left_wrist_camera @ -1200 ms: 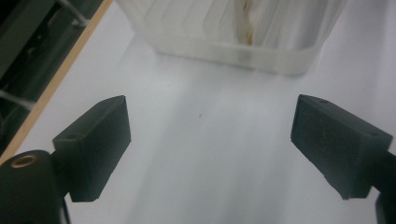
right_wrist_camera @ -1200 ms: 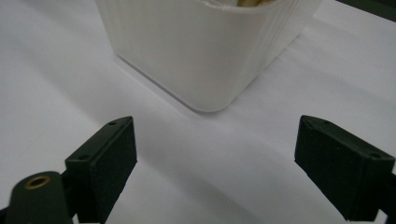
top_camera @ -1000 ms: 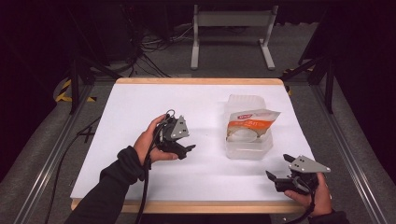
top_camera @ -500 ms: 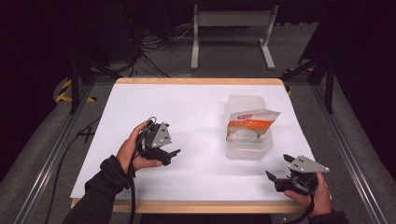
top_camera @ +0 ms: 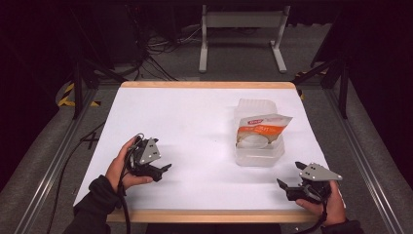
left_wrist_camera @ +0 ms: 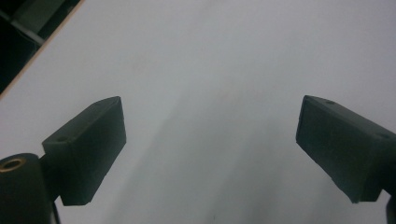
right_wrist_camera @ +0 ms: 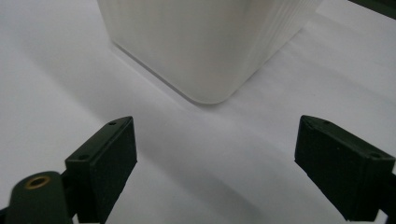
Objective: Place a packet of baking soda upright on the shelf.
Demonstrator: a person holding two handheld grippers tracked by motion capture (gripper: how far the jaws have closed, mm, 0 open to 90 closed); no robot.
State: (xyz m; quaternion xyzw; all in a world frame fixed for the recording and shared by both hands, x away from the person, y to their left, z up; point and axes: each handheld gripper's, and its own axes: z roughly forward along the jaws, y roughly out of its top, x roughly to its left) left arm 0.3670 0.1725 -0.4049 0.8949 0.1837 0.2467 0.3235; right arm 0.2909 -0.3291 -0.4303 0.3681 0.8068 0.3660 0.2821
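A clear plastic tub (top_camera: 258, 152) stands on the right half of the white table (top_camera: 195, 122), and an orange and white pouch (top_camera: 260, 131) lies in it. My left gripper (top_camera: 160, 173) sits low at the front left, open, with bare table between its jaws (left_wrist_camera: 210, 140). At the front right corner my right gripper (top_camera: 288, 178) is open too, pointing at the tub's near corner (right_wrist_camera: 205, 56), a short way from it. Nothing is held by either.
A wooden strip edges the table's front (top_camera: 204, 216) and back (top_camera: 209, 85). Beyond the table stand a white metal frame (top_camera: 241, 36) and loose cables (top_camera: 160, 53) on the dark floor. Metal rails (top_camera: 48, 165) run along both sides.
My left gripper has drawn back from the table's middle toward the front left and come lower. The right gripper has stayed where it was.
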